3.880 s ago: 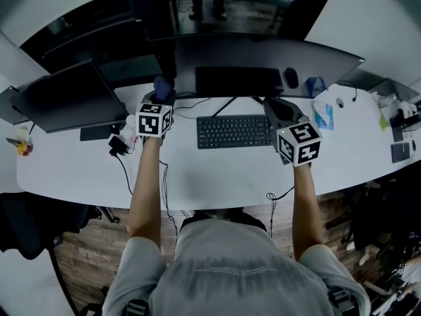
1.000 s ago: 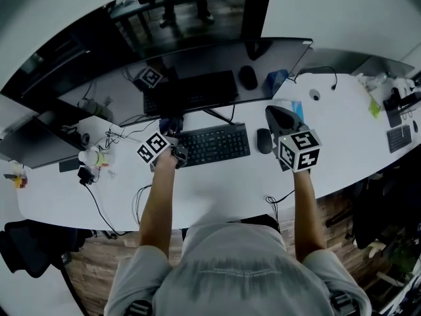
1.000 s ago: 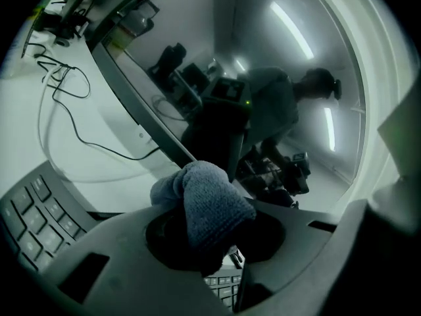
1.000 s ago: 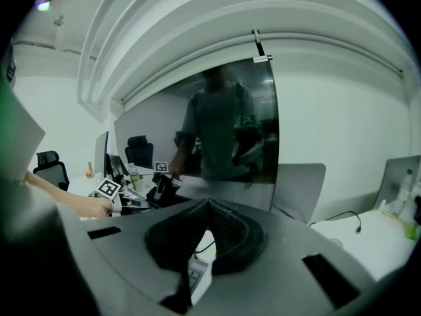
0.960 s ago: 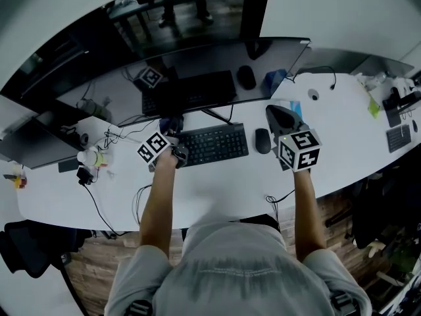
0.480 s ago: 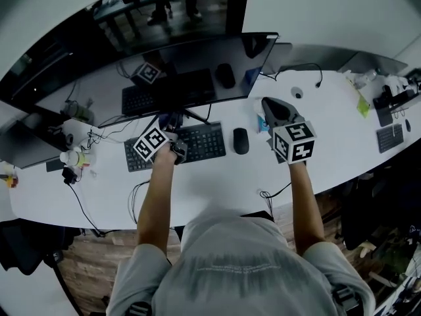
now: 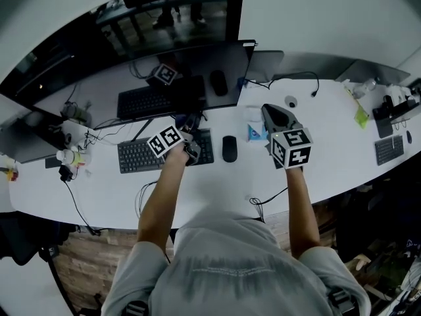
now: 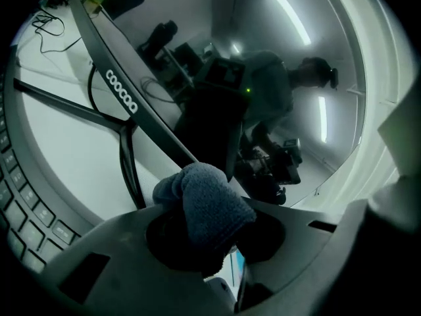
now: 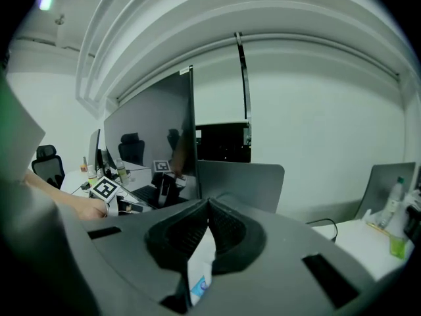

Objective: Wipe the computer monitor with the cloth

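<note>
The dark monitor [image 7: 177, 78] stands at the back of the white desk [image 7: 217, 183], its screen reflecting the keyboard. My left gripper [image 7: 191, 125] sits at the screen's lower right part, shut on a dark blue cloth [image 8: 205, 205]. In the left gripper view the bunched cloth sticks out of the jaws, close to the monitor's bottom edge [image 8: 122, 99]. My right gripper [image 7: 267, 112] hovers over the desk to the right of the monitor, jaws closed together with nothing in them [image 9: 208, 204]. The monitor [image 9: 154, 133] shows to its left there.
A keyboard [image 7: 141, 153] and mouse [image 7: 229, 148] lie under the monitor, with a small blue-and-white packet [image 7: 255, 131] beside them. Cables trail over the desk's left part [image 7: 79, 183]. A second dark screen [image 7: 23, 140] stands far left. Bottles and small gear [image 7: 388, 107] crowd the right end.
My left gripper has carried the cloth rightward along the monitor's lower part, from the keyboard's left end to its right end. The head view followed. The right gripper stayed shut.
</note>
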Available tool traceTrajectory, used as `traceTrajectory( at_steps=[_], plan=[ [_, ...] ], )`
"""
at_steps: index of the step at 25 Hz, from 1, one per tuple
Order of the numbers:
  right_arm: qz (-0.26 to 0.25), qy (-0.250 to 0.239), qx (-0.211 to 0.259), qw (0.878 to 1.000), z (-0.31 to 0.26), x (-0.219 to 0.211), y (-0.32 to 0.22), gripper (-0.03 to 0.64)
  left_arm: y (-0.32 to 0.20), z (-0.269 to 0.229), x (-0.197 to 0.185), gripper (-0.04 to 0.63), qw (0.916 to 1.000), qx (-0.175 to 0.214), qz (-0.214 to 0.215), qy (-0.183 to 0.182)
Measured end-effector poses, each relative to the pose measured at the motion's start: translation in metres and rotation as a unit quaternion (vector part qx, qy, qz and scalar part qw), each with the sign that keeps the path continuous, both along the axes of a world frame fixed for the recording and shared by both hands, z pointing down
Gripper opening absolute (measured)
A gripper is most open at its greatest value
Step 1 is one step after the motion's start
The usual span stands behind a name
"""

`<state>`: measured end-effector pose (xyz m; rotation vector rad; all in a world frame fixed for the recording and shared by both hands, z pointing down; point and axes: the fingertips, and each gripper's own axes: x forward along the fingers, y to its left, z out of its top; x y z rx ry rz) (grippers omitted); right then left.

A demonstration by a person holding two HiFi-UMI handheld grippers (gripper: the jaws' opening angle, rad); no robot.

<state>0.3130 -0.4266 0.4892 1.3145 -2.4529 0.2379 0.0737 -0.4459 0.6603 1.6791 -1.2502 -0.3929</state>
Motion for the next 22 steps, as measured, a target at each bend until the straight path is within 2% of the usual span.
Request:
traceTrajectory(
  at_steps=[5, 13, 19, 22],
  plan=[
    [0.011, 0.010, 0.002, 1.000, 0.006, 0.019, -0.003, 0.002, -0.006, 0.000, 0.031, 0.081, 0.9996, -0.004, 0.029, -0.004],
    [0.030, 0.017, 0.003, 0.999, 0.005, 0.052, -0.001, 0.002, -0.018, -0.002, 0.085, 0.081, 0.9981, 0.003, 0.060, 0.016],
    [0.052, 0.012, -0.008, 0.999, 0.012, 0.070, 0.009, 0.002, -0.027, -0.002, 0.131, 0.081, 0.9959, 0.004, 0.074, 0.053],
    [0.055, 0.017, -0.007, 0.998, 0.016, 0.079, 0.015, 0.002, -0.032, 0.000, 0.142, 0.081, 0.9957, 0.000, 0.050, 0.078]
  ],
)
